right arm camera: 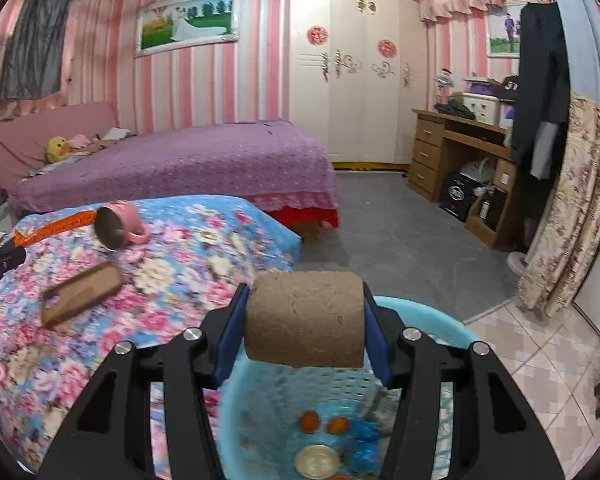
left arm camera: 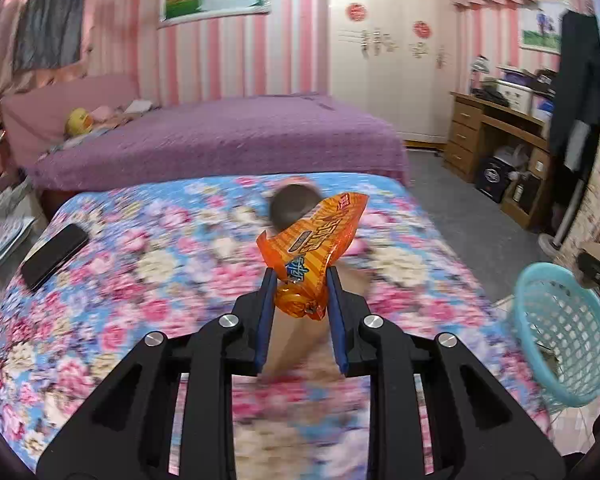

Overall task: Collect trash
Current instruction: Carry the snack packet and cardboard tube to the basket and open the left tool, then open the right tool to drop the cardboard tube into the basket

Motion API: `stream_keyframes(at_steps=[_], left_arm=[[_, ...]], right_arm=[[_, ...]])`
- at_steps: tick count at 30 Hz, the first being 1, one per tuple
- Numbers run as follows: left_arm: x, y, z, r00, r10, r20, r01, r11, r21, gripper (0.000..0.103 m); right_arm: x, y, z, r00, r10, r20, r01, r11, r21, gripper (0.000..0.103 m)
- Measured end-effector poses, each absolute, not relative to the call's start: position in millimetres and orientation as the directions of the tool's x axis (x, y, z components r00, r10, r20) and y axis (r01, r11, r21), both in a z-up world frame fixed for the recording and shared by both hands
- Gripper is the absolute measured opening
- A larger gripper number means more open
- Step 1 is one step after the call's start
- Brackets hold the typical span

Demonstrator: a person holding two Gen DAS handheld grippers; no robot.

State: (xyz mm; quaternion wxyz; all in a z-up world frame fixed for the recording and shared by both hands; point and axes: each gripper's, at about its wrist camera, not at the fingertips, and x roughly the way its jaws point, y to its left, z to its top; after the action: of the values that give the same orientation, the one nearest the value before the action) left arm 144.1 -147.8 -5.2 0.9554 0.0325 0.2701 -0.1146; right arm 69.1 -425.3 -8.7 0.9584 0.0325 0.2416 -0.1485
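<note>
My left gripper [left arm camera: 302, 276] is shut on a crinkled orange snack wrapper [left arm camera: 316, 248], held above the flowered bedspread [left arm camera: 140, 264]. My right gripper [right arm camera: 304, 292] is shut on a brown cardboard tube [right arm camera: 306, 320] and holds it over a light-blue mesh basket [right arm camera: 252, 400]. Inside the basket lie orange scraps, blue wrappers and a round lid. The left wrist view shows the same basket [left arm camera: 560, 332] at the right, off the bed's edge. From the right wrist view the orange wrapper [right arm camera: 52, 226] shows at the far left.
A pink cup [right arm camera: 120, 226] lies on its side on the bedspread, beside a flat brown cardboard piece [right arm camera: 82, 294]. A black phone [left arm camera: 54, 256] rests near the bed's left edge. Behind stand a purple bed [left arm camera: 220, 140], a wooden desk [right arm camera: 452, 156] and a wardrobe.
</note>
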Motion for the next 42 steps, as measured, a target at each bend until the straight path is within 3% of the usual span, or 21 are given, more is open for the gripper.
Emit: stream_keyframes(at_steps=[11, 26, 27, 29, 31, 34, 42], left_arm=[[103.7, -261.6, -12.8, 0.782, -0.330, -0.529, 0.399, 0.917, 0.018, 0.024], [66.8, -359.7, -43.7, 0.670, -0.451, -0.590, 0.588, 0.807, 0.051, 0.026], [65.7, -363.1, -43.9, 0.661, -0.463, -0.591, 0.600, 0.799, 0.045, 0.029], [64.3, -366.1, -43.4, 0.667, -0.463, -0.583, 0.602, 0.796, 0.056, 0.045], [64.8, -365.6, -40.8, 0.682, -0.458, -0.570, 0.592, 0.803, 0.063, 0.068], [71.5, -354.4, -37.1, 0.700, -0.443, -0.561, 0.563, 0.825, 0.052, 0.083], [96.9, -300.0, -18.9, 0.797, -0.325, -0.509, 0.415, 0.907, 0.070, 0.096]], right_arm=[[54.0, -485.4, -22.0, 0.794, -0.334, -0.507, 0.384, 0.923, -0.006, 0.053], [22.3, -534.7, -31.2, 0.777, -0.368, -0.511, 0.465, 0.883, 0.069, 0.053], [21.5, -537.8, -31.8, 0.776, -0.369, -0.511, 0.468, 0.880, 0.076, 0.053], [19.3, -542.6, -32.9, 0.775, -0.372, -0.511, 0.477, 0.874, 0.088, 0.053], [17.1, -546.8, -33.5, 0.774, -0.372, -0.513, 0.484, 0.869, 0.099, 0.053], [16.2, -547.7, -34.5, 0.773, -0.373, -0.513, 0.488, 0.867, 0.104, 0.053], [24.6, -536.2, -35.8, 0.783, -0.348, -0.516, 0.459, 0.882, 0.102, 0.053]])
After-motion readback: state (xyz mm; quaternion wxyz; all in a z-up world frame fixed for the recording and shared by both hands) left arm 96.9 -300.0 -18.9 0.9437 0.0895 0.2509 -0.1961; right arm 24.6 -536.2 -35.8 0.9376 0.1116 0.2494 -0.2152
